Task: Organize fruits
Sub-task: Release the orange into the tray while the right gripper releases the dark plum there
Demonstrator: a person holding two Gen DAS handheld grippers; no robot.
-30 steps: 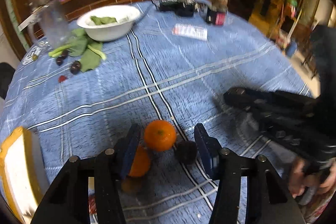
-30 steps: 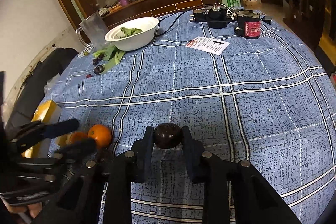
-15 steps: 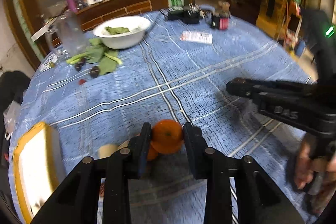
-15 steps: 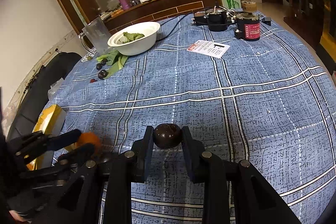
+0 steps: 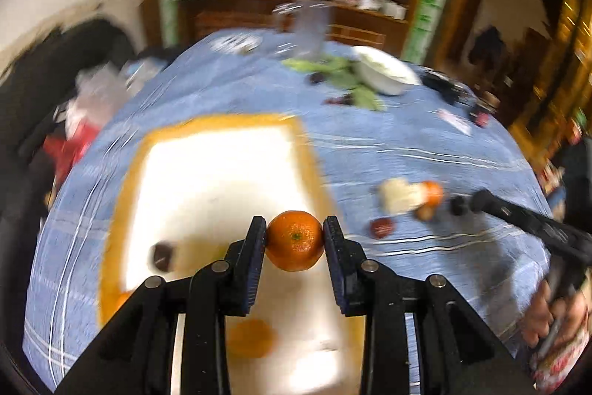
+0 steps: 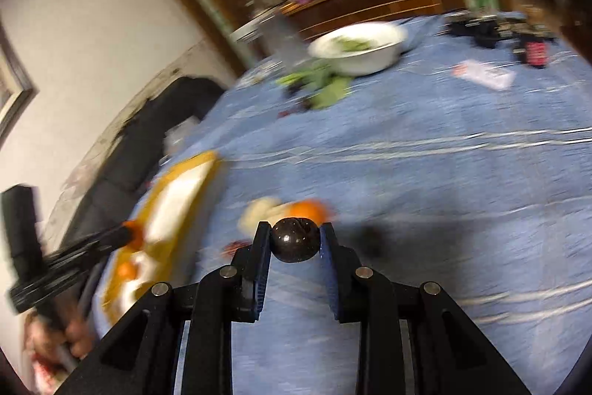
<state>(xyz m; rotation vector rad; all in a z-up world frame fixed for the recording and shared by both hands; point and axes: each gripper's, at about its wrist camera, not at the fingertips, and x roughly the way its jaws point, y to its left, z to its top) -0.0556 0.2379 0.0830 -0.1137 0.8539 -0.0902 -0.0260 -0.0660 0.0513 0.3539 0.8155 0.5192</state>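
Note:
My left gripper point(image 5: 295, 239) is shut on an orange point(image 5: 295, 240) and holds it above the yellow-rimmed white tray point(image 5: 222, 169). The tray holds a dark fruit point(image 5: 161, 257) and another orange point(image 5: 251, 337). My right gripper point(image 6: 295, 239) is shut on a dark plum point(image 6: 295, 239), held above the blue tablecloth. On the cloth to the right of the tray lie an orange point(image 5: 432, 192), a pale fruit point(image 5: 397, 197), a red fruit point(image 5: 382, 227) and a dark fruit point(image 5: 457, 204). The tray point(image 6: 177, 198) also shows in the right wrist view, at the left.
A white bowl point(image 6: 357, 47) with greens, loose green leaves point(image 6: 322, 84) and small dark fruits sit at the table's far side. A clear jug point(image 5: 309, 32), a card point(image 6: 484, 73) and black devices point(image 6: 495, 28) are also there. A dark chair point(image 6: 148, 128) stands left of the table.
My left gripper has lifted the orange off the cloth and swung left over the tray. My right gripper, still holding the plum, has turned left toward the tray. Both views are motion-blurred.

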